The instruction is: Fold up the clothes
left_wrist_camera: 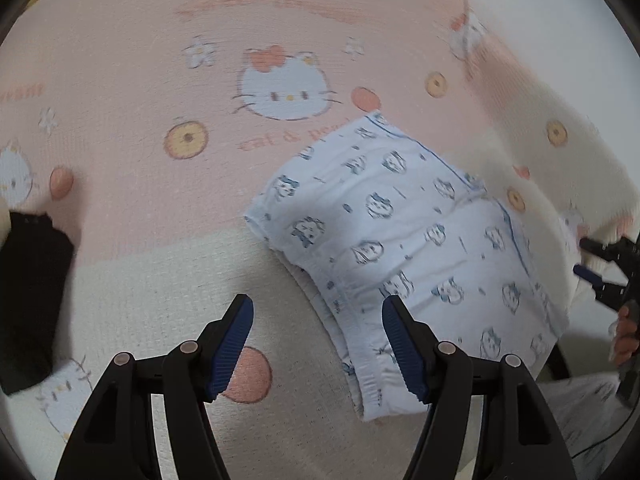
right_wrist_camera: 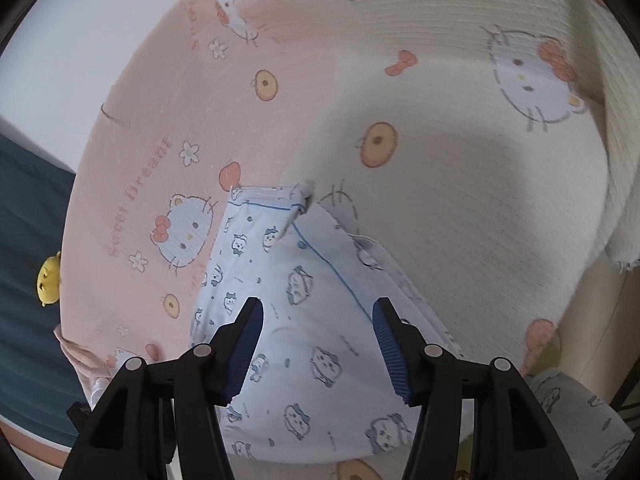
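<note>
Left gripper [left_wrist_camera: 318, 346]: jaws wide, empty, over the garment's near-left hem.
Right gripper [right_wrist_camera: 318, 348]: jaws wide, empty, above the cloth's middle.
Blue-print garment [left_wrist_camera: 404, 248]: partly folded on the pink-and-cream blanket [left_wrist_camera: 132, 92].
Risk: pinching the blanket with the hem would drag both.
Risk: the curled far corner [right_wrist_camera: 302, 196] may skew the fold.

pale blue cotton shorts [left_wrist_camera: 404, 240] [right_wrist_camera: 304, 332]: small cartoon animal faces in darker blue, thin blue seam line. pink and cream blanket [left_wrist_camera: 140, 80] [right_wrist_camera: 460, 200] under them: white cat faces with orange bows, orange-yellow rings, peach circles, small white flowers, pink lettering. black folded cloth [left_wrist_camera: 28, 304] at left. small yellow plush toy [right_wrist_camera: 49, 278] on dark teal at far left. gripper pads [left_wrist_camera: 236, 344] blue, ribbed, on black fingers.
</note>
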### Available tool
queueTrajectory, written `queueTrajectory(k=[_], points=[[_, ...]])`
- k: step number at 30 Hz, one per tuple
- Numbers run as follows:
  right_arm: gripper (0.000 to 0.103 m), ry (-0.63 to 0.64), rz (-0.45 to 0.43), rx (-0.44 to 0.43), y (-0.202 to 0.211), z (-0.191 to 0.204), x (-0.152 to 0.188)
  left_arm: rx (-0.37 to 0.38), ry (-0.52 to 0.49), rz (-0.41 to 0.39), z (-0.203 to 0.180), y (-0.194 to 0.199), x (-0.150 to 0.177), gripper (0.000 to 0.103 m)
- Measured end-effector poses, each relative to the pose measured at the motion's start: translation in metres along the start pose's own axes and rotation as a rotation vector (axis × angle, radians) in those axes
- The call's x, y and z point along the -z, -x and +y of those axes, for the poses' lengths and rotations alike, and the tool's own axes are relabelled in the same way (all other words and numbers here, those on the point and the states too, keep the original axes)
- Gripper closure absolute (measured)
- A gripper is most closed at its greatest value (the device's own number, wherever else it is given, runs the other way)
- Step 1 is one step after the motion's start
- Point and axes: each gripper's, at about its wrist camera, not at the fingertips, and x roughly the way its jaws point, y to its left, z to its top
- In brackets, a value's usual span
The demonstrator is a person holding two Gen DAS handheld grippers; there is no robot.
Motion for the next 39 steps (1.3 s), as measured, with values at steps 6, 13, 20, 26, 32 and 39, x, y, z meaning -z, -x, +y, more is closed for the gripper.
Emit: queueTrajectory(k=[6, 13, 20, 26, 32, 39], points=[[0.047, -0.113, -0.007, -0.05, 0.012, -0.034, 0.025, -0.007, -0.097, 0.052, -0.024, -0.014, 0.011, 0.038], [0.047, -0.194, -0.034, -0.064, 0.016, -0.058, 0.045, -0.014, -0.181, 0.071, -0.041, -0.019, 0.024, 0.038], [0.047, -0.287, -0.027, -0.08, 0.011, -0.075, 0.05, -0.028, -0.279, 0.094, -0.056, -0.016, 0.035, 0.038], [0.047, -0.258, -0.011, -0.044, 0.008, -0.076, 0.053, -0.046, -0.365, 0.119, -0.071, -0.025, 0.047, 0.038], [0.047, -0.116, 0.0, 0.074, 0.011, -0.064, 0.054, -0.077, -0.482, 0.119, -0.088, -0.031, 0.06, 0.038], [0.047, 0.199, -0.008, 0.217, 0.015, -0.034, 0.06, -0.091, -0.618, 0.085, -0.106, -0.029, 0.071, 0.038]])
